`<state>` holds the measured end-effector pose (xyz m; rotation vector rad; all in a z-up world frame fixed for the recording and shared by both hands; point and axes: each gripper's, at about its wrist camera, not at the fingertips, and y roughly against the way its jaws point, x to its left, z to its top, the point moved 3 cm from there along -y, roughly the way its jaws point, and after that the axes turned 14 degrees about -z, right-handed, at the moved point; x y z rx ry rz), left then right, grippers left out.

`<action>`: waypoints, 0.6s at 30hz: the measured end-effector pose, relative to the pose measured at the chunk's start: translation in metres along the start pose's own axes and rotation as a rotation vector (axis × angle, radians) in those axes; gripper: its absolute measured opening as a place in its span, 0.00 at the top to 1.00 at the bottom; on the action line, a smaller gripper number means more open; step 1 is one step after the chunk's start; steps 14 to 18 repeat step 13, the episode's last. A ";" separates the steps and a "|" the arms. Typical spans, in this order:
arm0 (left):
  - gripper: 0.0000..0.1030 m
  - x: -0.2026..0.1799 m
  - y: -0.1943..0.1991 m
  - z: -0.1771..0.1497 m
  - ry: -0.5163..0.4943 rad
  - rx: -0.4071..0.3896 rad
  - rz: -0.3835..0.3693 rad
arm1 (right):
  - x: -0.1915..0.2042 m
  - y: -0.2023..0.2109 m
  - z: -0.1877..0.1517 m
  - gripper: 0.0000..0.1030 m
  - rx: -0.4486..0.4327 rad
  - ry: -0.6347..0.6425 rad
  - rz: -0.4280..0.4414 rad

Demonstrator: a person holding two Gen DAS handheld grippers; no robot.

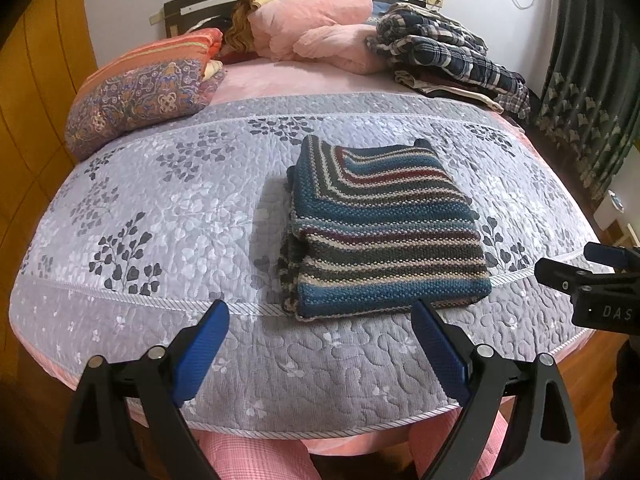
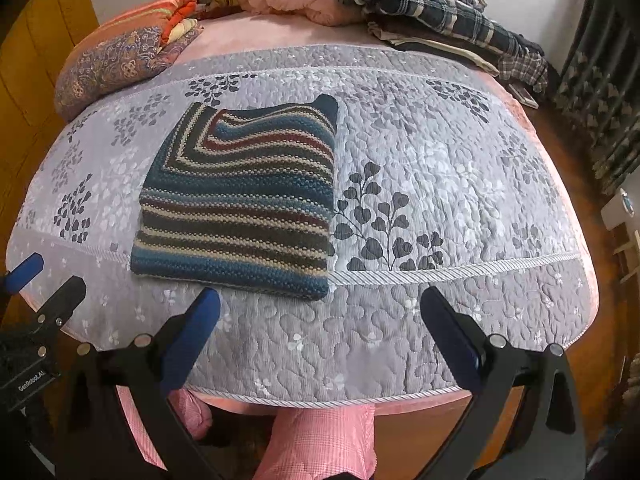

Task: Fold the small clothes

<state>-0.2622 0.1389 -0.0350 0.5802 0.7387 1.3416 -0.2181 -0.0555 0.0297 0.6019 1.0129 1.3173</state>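
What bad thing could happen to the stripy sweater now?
1. The folded sweater lies near the bed's front edge, so a careless nudge might push it off the quilt.
2. Both the left gripper and the right gripper are open and hold nothing. Grabbing only the top layer could pull the folds apart.
3. Its left side looks bunched, so the stack might slump.

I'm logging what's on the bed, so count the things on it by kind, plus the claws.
Folded striped knit sweater: 1
Grey leaf-print quilted bedspread: 1
Folded orange and purple patterned quilt: 1
Pink fluffy bedding heap: 1
Dark plaid clothes pile: 1
Open blue-padded claws, left and right: 2
Total: 7
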 end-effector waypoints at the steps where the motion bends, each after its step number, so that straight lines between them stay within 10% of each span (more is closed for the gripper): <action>1: 0.10 0.000 0.000 0.000 0.000 0.000 0.000 | 0.000 0.000 0.000 0.03 0.000 0.001 -0.001; 18: 0.10 -0.002 -0.002 0.001 -0.004 0.001 0.001 | -0.001 0.001 -0.001 0.03 0.004 -0.012 -0.017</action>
